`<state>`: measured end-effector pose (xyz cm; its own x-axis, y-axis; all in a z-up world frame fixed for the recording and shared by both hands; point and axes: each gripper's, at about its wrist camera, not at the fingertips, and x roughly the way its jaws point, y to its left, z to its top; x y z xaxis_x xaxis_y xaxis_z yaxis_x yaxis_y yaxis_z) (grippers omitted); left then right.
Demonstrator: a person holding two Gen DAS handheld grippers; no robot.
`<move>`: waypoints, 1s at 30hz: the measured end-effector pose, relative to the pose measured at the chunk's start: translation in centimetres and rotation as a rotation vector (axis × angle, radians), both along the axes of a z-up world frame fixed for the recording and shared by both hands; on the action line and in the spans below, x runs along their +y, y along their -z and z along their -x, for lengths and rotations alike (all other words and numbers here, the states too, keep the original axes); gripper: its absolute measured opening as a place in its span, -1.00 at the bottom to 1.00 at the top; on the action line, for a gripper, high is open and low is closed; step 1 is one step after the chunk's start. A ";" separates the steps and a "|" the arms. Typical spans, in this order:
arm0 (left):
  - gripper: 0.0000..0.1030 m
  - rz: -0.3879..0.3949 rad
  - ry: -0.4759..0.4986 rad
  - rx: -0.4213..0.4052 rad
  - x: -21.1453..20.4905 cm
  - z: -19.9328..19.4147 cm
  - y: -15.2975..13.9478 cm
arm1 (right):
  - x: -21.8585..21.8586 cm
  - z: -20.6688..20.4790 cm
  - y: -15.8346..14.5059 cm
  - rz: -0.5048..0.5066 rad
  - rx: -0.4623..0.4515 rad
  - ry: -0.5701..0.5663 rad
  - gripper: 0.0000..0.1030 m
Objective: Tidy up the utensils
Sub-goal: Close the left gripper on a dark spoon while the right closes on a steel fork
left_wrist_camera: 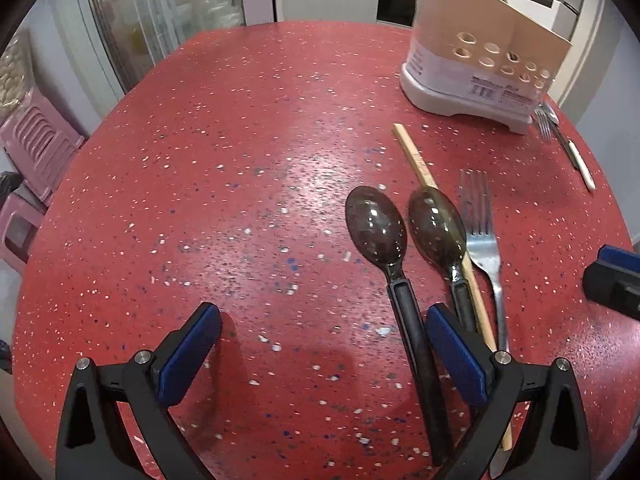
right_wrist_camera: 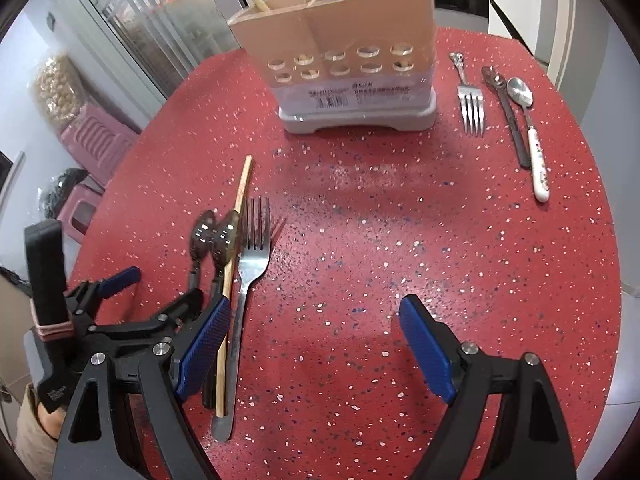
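Utensils loose on the red speckled counter (right_wrist_camera: 360,240); both my tools released.

Beige utensil holder (right_wrist_camera: 340,60) stands at the far side. My left tool (left_wrist_camera: 320,344) and right tool (right_wrist_camera: 316,340) hang spread, gripping nothing. Two dark spoons (left_wrist_camera: 376,224), a chopstick (left_wrist_camera: 416,164) and a fork (left_wrist_camera: 480,220) lie together near me.

Utensil holder (right_wrist_camera: 352,68) stands at the far middle of the tabletop (right_wrist_camera: 360,240), sticks upright in it. Near left: two spoons (right_wrist_camera: 214,240) side by side, a chopstick (right_wrist_camera: 236,248) (crossing the right spoon) and a fork (right_wrist_camera: 252,256) right of them. Far right, beside the holder: small fork (right_wrist_camera: 471,104), then a dark-handled utensil (right_wrist_camera: 506,116), then a spoon (right_wrist_camera: 528,120).
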<state>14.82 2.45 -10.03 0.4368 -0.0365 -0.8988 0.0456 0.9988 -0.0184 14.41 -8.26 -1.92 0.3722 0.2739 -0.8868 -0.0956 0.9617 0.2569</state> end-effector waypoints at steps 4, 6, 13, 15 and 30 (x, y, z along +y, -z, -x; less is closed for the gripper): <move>1.00 -0.013 0.002 -0.004 0.6 0.1 -0.1 | 1.4 -1.0 0.9 0.015 0.057 -0.012 0.53; 1.00 -0.015 0.002 -0.002 1.3 0.3 -0.1 | 2.3 -1.5 1.5 0.018 0.092 -0.021 0.44; 1.00 0.000 -0.020 0.009 4.0 0.6 -0.2 | 5.2 -2.4 1.9 0.095 0.117 -0.051 0.11; 1.00 0.001 -0.032 0.010 4.7 0.6 -0.2 | 6.1 -2.5 1.9 0.130 0.122 -0.064 0.03; 1.00 0.003 -0.092 0.035 7.8 1.8 -0.1 | 11.3 -2.6 2.0 0.286 0.131 -0.134 -0.80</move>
<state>12.98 10.22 -9.90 0.4068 -0.0003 -0.9135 -0.0475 0.9986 -0.0215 16.99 2.99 -3.93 0.2274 0.0463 -0.9727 -0.2102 0.9777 -0.0026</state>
